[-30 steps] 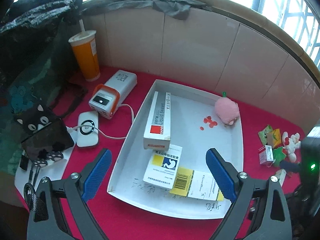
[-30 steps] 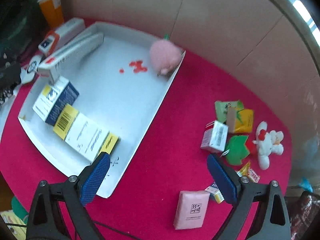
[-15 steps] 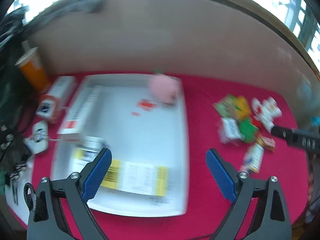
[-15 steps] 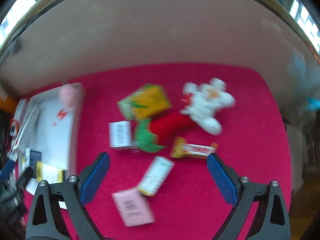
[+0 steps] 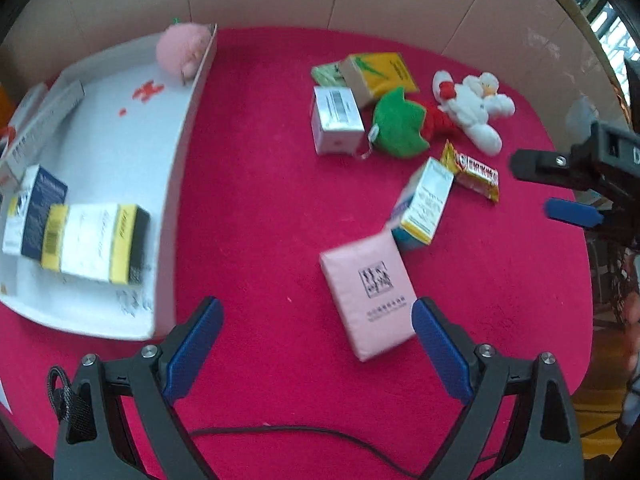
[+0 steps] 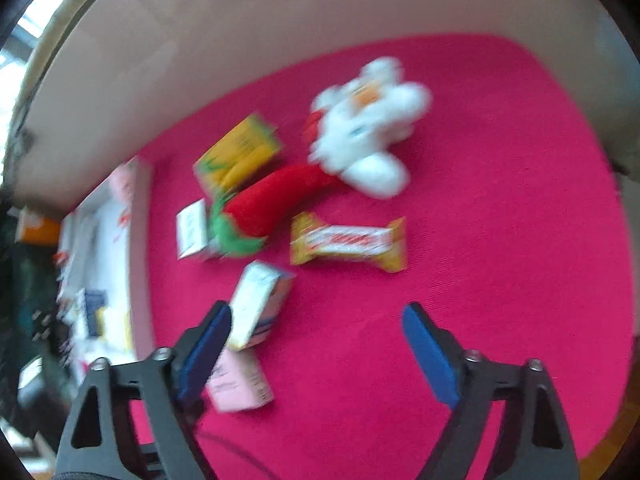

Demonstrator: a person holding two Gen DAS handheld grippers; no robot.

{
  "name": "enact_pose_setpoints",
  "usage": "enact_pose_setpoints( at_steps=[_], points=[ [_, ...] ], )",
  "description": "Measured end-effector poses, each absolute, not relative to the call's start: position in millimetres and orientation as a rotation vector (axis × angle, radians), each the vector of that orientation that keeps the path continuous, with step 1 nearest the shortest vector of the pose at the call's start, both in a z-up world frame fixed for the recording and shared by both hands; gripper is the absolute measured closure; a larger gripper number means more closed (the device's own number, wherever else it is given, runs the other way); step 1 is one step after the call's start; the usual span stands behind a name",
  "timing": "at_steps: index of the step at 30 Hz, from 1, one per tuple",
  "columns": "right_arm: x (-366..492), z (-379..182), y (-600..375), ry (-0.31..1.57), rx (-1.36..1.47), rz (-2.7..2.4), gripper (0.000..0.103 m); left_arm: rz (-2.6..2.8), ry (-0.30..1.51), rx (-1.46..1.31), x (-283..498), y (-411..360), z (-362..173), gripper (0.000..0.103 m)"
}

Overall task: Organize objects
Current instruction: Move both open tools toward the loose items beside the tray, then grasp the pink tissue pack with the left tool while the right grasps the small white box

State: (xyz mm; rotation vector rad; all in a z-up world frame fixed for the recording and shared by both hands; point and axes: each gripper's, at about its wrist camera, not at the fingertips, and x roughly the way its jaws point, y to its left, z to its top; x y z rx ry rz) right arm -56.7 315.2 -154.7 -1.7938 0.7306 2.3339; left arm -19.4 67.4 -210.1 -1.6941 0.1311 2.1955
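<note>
Both tongs have swung away from the white tray (image 5: 188, 128) and now hang over the loose pile on the red surface (image 5: 260, 208). My left tongs (image 5: 316, 344) stand wide with nothing between them, the pink packet (image 5: 368, 292) lying just ahead and partly between the fingertips. A second ago they framed the boxes in the tray instead. My right tongs (image 6: 316, 340) are empty too, and their jaws are closing a little; the small white-and-yellow box (image 6: 260, 304) sits beside the left fingertip, and the wrapped snack bar (image 6: 348, 244) lies just beyond. The red chili plush (image 6: 276, 204), white plush doll (image 6: 368, 128) and yellow box (image 6: 236, 156) lie farther off, blurred. I judge the tray sorted so far, with this pile next; the pink packet looks like my left hand's pick.
</note>
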Motion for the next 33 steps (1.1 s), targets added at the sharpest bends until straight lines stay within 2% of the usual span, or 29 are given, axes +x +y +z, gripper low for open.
enact_pose_setpoints(
  at_steps=[7,12,16,17,19,20,30,33],
  points=[
    [-90.2,-193.9,276.3,0.857,-2.055,2.215,0.026,2.266,0.080,-1.776,-7.7,61.6,-217.8,0.008],
    [-111.2,-215.6,254.5,0.723,-2.108,2.197,0.029,2.313,0.089,-1.804,0.7,56.4,-220.9,0.008],
    [-118.8,-227.6,241.1,0.622,-2.142,2.201,0.040,2.332,0.037,-1.816,4.0,57.5,-222.0,0.008],
    [-120.1,-226.7,238.5,0.593,-2.141,2.229,0.058,2.332,0.025,-1.812,4.3,59.7,-221.7,0.008],
    [-119.5,-225.9,236.1,0.584,-2.172,2.281,0.075,2.330,0.031,-1.805,5.0,66.2,-221.8,0.008],
    [-118.1,-225.3,238.6,0.598,-2.171,2.284,0.077,2.325,0.034,-1.804,5.3,70.3,-222.2,0.008],
    [-89.3,-200.0,294.8,0.669,-2.038,2.342,0.077,2.338,0.037,-1.889,-5.7,99.6,-241.9,0.008],
    [-80.1,-189.9,304.1,0.654,-2.012,2.365,0.077,2.344,0.035,-1.948,-6.7,101.3,-251.4,0.019]
  ],
)
